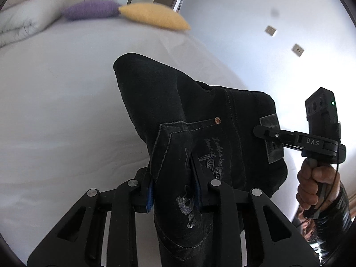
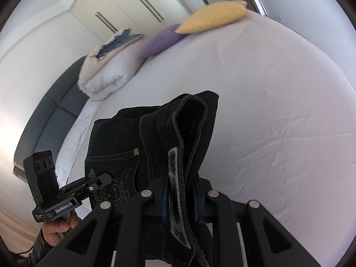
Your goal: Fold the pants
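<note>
Both grippers, left [image 1: 173, 191] and right [image 2: 180, 202], had jaws clamped on black denim pants [image 1: 200, 111] above white bed [image 1: 55, 111]; only right view showed waistband.

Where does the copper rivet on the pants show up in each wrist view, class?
Left wrist: the rivet sits right of centre, at the pocket's top corner.
Right wrist: the rivet sits left of centre, by the vertical seam.
Shared landmark: the yellow cushion on the bed.

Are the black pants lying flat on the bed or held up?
Held up. The left gripper and right gripper both pinch the black pants, which hang bunched above the white bed.
</note>
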Demonstrator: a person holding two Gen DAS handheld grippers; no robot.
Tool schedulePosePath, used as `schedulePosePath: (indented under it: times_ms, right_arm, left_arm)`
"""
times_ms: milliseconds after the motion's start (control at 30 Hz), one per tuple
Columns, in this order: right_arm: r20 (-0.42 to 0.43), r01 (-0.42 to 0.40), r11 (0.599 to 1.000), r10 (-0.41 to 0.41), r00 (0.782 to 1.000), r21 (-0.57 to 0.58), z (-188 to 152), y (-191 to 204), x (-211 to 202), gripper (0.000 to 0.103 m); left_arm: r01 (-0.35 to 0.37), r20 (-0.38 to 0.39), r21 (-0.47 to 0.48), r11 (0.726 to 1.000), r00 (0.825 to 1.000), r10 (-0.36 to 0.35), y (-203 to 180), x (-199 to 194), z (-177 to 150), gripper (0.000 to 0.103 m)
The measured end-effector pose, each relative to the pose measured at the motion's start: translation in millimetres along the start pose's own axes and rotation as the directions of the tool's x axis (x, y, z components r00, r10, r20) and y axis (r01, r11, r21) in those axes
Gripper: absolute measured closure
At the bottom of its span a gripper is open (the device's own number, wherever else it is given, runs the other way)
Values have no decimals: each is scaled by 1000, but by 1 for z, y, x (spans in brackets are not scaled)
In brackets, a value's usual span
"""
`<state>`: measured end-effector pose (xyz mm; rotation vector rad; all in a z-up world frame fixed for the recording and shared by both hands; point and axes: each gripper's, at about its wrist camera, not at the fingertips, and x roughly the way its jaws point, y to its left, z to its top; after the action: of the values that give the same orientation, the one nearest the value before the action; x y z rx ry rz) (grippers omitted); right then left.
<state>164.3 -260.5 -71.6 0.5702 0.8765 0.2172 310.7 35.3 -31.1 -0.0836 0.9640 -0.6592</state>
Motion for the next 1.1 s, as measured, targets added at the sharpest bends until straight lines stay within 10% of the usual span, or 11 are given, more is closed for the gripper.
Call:
schedulePosePath:
  times_ms: [433,600,667,800,933,1100]
  right_arm:
    - [1,24,997,-24,1000,75,-17,-55,41,58]
    - [74,128,991,-131,989,46,-28,-32,8,46]
    - [130,156,988,-157,979,19,-42,-24,-17,43]
    - [268,217,975,-199,943,-39,-71,13,-67,33]
    - [453,304,948,-230,862,-98,-103,59,-129,6]
    - [653,386,912,-208,728,-140,-125,109,-200,0]
  left_arm:
    - [-47,-23,-65,997,999,46,31,55,-16,52]
    - [-168,107,65,984,981,161,-1,8,-41,51]
    - [-233,190,109,966,959,210,-20,-19,-52,36]
    - [-410,444,138,902,840,313,-66,-85,-82,0]
    - [-534,644,91,841,676,360,-114,-147,-107,0]
    - [-522,744,44,852,586,320,-134,-222,-135,0]
